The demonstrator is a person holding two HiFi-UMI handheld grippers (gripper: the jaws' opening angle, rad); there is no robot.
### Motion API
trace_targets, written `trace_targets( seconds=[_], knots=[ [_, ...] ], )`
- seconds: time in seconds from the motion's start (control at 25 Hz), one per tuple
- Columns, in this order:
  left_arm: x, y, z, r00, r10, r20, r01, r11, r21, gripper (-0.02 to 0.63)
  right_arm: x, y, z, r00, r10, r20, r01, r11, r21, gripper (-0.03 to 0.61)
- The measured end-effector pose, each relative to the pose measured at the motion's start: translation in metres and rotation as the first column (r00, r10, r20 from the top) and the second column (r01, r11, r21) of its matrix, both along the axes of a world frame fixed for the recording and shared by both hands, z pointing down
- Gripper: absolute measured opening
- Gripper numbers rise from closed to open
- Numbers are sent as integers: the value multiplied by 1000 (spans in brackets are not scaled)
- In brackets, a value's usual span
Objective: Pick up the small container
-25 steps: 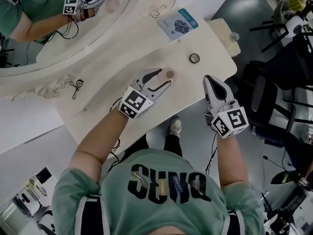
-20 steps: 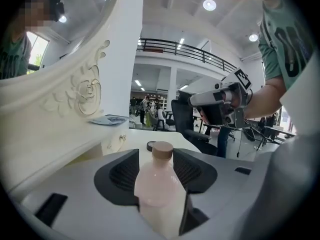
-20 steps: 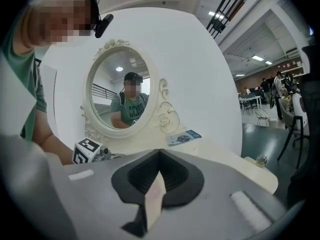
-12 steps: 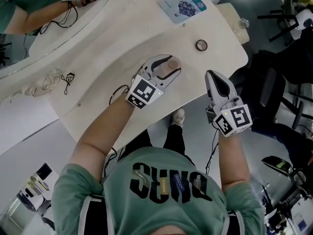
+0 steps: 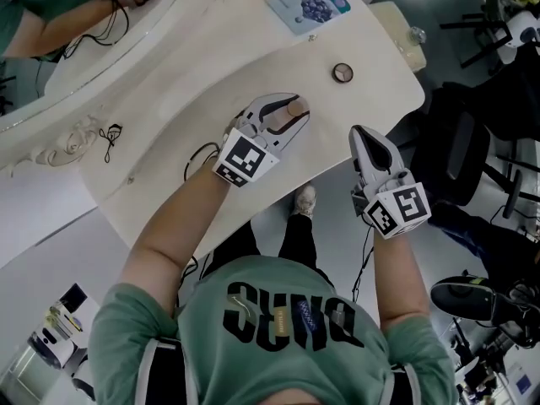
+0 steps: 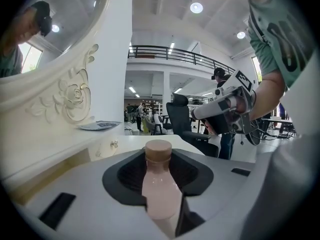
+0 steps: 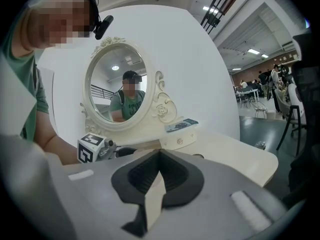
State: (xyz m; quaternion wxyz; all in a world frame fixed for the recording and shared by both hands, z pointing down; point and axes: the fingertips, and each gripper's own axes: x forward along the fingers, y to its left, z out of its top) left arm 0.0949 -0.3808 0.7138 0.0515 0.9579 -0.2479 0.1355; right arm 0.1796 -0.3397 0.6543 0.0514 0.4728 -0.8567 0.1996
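Left gripper [image 5: 295, 110] is closing its jaws on the small container [image 6: 159, 183], a pale pink bottle with a tan cap, and the ribbed pads look to be meeting its sides just below the shoulder. It stands upright on the cream dressing table [image 5: 253, 62], near the front edge and about the middle. Right gripper [image 5: 363, 135] hangs off the table's near right edge with its jaws together and nothing between them.

I judge the bottle light and rigid, probably smooth plastic, so it may slip or twist if pinched on the tapering neck. The straight body under the shoulder is the safer hold, with a level lift.

Glossy and hard, the tabletop would let the bottle slide readily. An oval mirror [image 7: 116, 84] in a carved frame stands at the far left, a booklet [image 5: 308, 2] lies at the far side, and a small round disc [image 5: 342, 72] sits to the right. Office chairs [image 5: 460, 150] stand on the grey floor further right.
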Motion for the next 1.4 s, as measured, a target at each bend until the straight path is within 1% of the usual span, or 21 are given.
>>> trace_targets(
  seconds=[0.28, 0.6, 0.76, 1.04, 1.28, 1.4],
  knots=[
    [3, 1, -30, 999, 1, -33, 0, 1000, 13, 140, 3, 3, -17, 1000, 10, 2, -10, 1000, 29, 9],
    [2, 6, -76, 999, 9, -49, -8, 1000, 23, 140, 7, 6, -51, 1000, 22, -10, -21, 997, 68, 9],
    [2, 4, -104, 999, 21, -45, -20, 999, 38, 140, 9, 3, -73, 999, 31, -14, -29, 995, 98, 9],
    [2, 4, -157, 999, 33, -36, -32, 999, 38, 140, 14, 0, -116, 999, 53, -3, -52, 989, 139, 9],
    [-3, 8, -189, 1000, 29, 1, -29, 999, 26, 140, 14, 4, -153, 999, 51, -10, -49, 985, 165, 9],
    [-4, 6, -213, 1000, 21, -13, -20, 999, 40, 140, 14, 2, -171, 999, 47, -17, -43, 983, 176, 9]
  ],
)
